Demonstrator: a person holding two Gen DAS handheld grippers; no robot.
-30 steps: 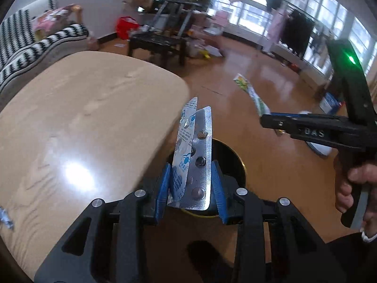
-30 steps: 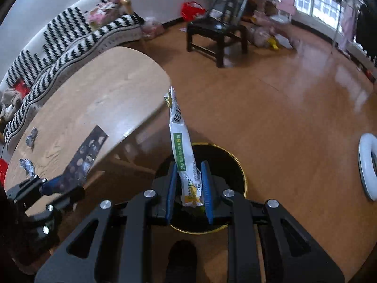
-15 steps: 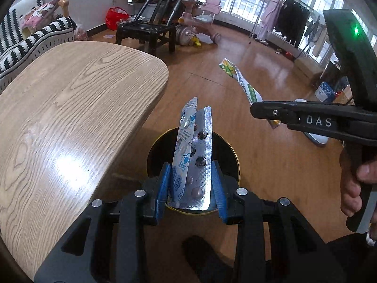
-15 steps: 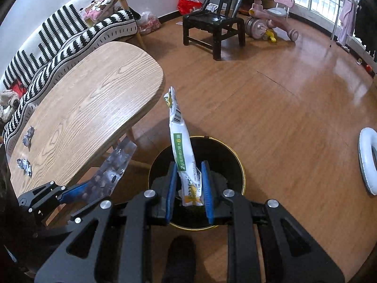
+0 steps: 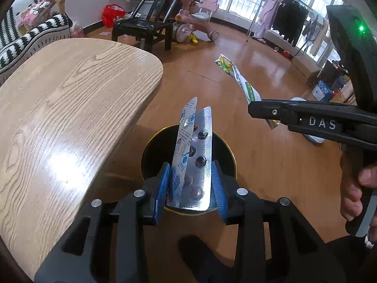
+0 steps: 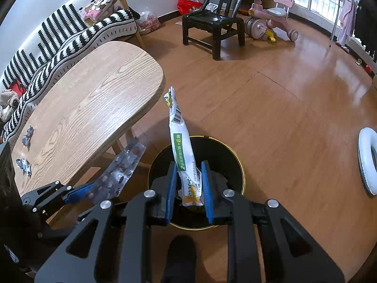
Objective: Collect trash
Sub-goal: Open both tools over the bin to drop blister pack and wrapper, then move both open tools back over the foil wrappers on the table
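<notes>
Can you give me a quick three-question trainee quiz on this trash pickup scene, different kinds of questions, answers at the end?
1. True or false: the left gripper is shut on foil blister packs.
2. What does the right gripper hold? A) crumpled foil B) green and white sachet C) red bag
3. Fill in: both grippers hang over the black ____ on the floor.

Key:
1. True.
2. B, the green and white sachet.
3. Trash bin, beside the wooden table where crumpled foil scraps remain.
</notes>
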